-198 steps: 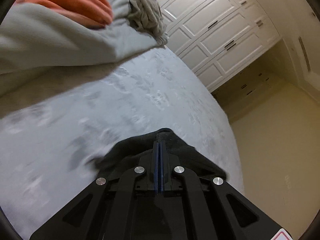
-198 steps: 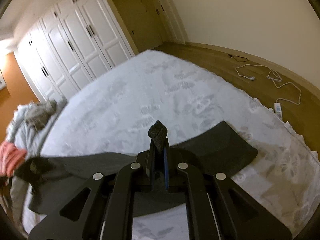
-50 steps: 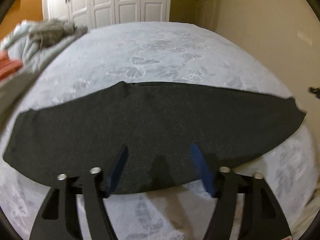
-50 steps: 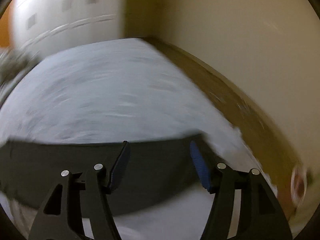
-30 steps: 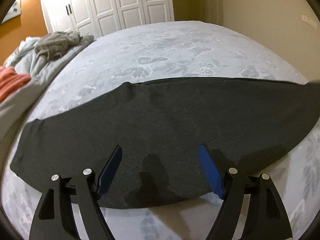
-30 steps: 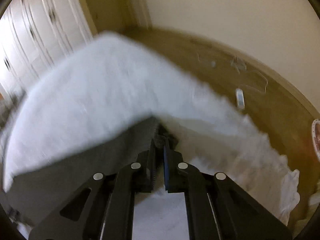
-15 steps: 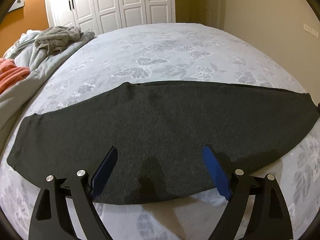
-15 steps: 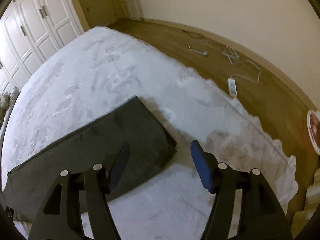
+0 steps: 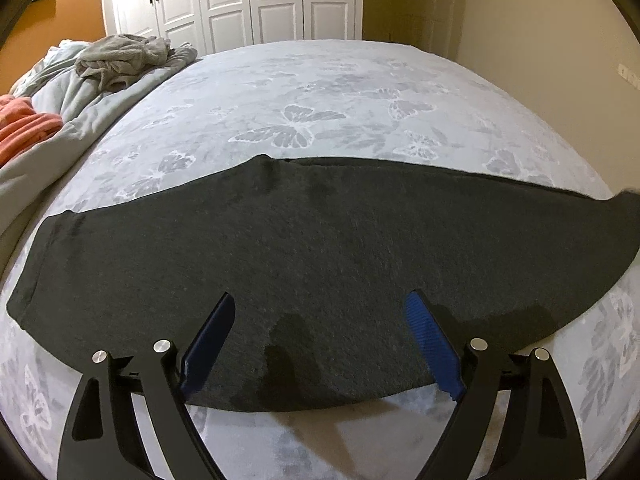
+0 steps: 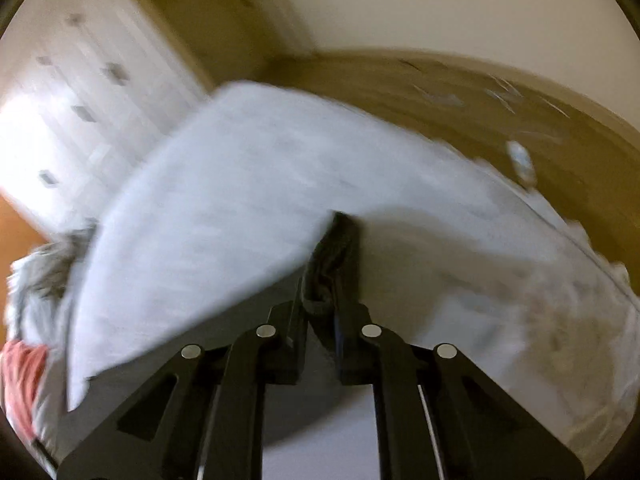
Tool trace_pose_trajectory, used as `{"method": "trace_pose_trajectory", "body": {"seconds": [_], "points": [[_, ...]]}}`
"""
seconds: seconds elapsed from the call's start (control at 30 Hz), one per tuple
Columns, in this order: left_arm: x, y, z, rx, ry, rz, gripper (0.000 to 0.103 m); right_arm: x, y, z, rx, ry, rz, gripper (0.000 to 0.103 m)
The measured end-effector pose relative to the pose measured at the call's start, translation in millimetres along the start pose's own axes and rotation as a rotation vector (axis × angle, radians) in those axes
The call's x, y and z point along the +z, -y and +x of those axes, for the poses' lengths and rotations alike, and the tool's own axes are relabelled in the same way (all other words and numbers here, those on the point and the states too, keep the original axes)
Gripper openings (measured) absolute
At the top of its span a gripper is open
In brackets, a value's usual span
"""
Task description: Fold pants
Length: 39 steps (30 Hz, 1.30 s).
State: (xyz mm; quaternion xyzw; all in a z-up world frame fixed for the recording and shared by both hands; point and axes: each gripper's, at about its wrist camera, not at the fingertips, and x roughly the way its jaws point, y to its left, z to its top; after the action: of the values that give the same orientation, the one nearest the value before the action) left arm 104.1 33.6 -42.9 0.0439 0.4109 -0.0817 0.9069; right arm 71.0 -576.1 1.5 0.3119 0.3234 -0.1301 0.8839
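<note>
- Left hand-held gripper (image 9: 320, 340): spread wide, released, above dark pants (image 9: 320, 248) flat on bed (image 9: 320, 92).
- Right hand-held gripper (image 10: 326, 276): closing, clenched on pants' end (blurred).

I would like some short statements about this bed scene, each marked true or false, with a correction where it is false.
1. The dark pants lie spread flat across the bed. True.
2. The left tool is clamped on the pants. False: its pads stand wide apart above the cloth and hold nothing.
3. The right tool has dark cloth between its pads. True: its jaws are closing and an end of the pants is bunched there.
4. The bed cover is plain red. False: it is pale grey with a butterfly pattern.
5. A heap of grey clothes lies at the far left of the bed. True.
</note>
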Motion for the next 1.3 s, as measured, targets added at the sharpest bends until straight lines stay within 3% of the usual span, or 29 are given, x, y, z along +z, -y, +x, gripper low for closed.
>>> {"method": "trace_pose_trajectory", "body": {"seconds": [0.17,0.33,0.43,0.57,0.73,0.83,0.87,0.9,0.97,1.03,1.13,1.23,1.3], "points": [[1.2,-2.4,-3.8,0.000,0.007,-0.009,0.085,-14.7,-118.6,-32.4,0.276,0.043,-0.182,0.009],[0.9,-3.7,-9.8,0.007,0.025,-0.007,0.085,-65.1,-231.9,-24.7,0.443,-0.026,-0.375,0.009],[0.6,-6.9,-14.7,0.019,0.042,-0.008,0.085,-104.6,-280.8,-2.5,0.475,-0.116,-0.481,0.009],[-0.7,-13.4,-18.3,0.026,0.046,-0.016,0.085,-170.3,-319.4,49.3,0.427,-0.284,-0.593,0.010],[-3.1,-22.7,-18.2,0.037,0.039,-0.023,0.085,-230.1,-324.4,80.4,0.336,-0.416,-0.696,0.014],[-3.2,-27.0,-18.6,0.036,0.037,-0.036,0.085,-230.5,-325.6,65.0,0.341,-0.413,-0.707,0.017],[-2.9,-28.1,-18.8,0.034,0.037,-0.042,0.085,-221.0,-325.4,51.8,0.365,-0.392,-0.691,0.026],[-2.9,-28.5,-19.1,0.032,0.037,-0.046,0.085,-211.2,-324.8,41.8,0.391,-0.368,-0.674,0.054],[-2.2,-28.4,-19.0,0.031,0.038,-0.049,0.085,-185.8,-316.9,15.9,0.411,-0.271,-0.630,0.076],[-2.7,-28.0,-19.2,0.031,0.038,-0.046,0.085,-159.2,-300.6,-5.3,0.397,-0.185,-0.603,0.075],[-4.1,-26.6,-20.7,0.027,0.038,-0.041,0.085,-126.4,-260.8,-15.4,0.272,-0.120,-0.539,0.075],[-5.8,-25.5,-24.2,0.010,0.037,-0.044,0.085,-103.5,-199.3,0.0,0.064,-0.159,-0.407,0.075],[-6.1,-23.2,-25.4,-0.004,0.035,-0.047,0.085,-103.3,-167.9,14.5,-0.002,-0.227,-0.352,0.075]]}}
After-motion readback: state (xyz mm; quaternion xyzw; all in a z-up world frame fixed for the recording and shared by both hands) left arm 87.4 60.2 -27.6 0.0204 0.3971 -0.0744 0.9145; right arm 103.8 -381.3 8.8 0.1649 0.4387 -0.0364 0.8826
